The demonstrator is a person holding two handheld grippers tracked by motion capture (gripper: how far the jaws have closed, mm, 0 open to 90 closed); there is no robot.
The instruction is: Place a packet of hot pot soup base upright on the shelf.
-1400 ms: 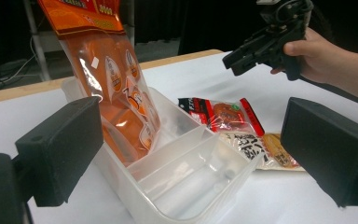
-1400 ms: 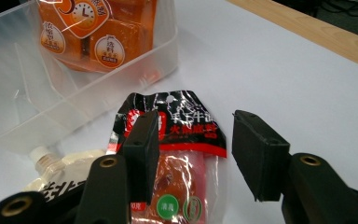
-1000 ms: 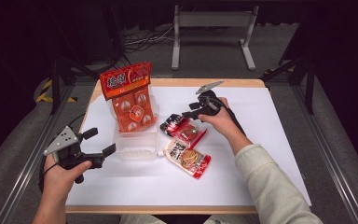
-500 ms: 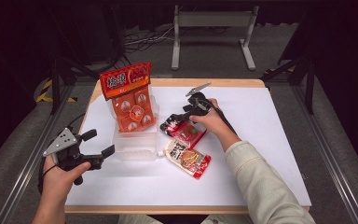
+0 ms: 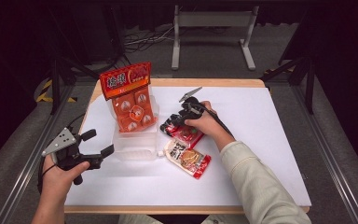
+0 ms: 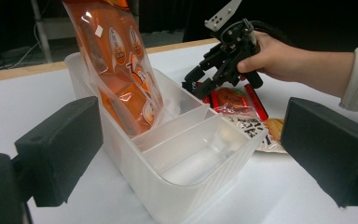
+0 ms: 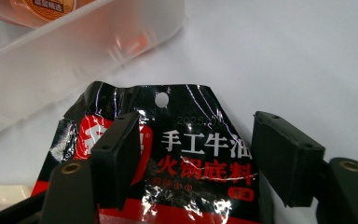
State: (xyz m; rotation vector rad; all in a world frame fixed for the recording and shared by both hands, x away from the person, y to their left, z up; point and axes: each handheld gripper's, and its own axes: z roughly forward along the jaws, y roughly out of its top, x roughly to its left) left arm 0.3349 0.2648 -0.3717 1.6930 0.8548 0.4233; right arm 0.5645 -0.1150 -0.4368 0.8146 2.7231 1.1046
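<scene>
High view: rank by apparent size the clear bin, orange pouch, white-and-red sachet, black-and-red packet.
1. clear bin
2. orange pouch, close to the bin; it stands nearer the camera, so unsure
3. white-and-red sachet
4. black-and-red packet, partly covered by the right gripper

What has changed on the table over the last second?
The right tongs came down and leftward onto the red-and-black pouch, their jaws just opening, now astride its top edge without pressing. The left tongs, the clear bin, orange pack and white pouch stayed put.
</scene>
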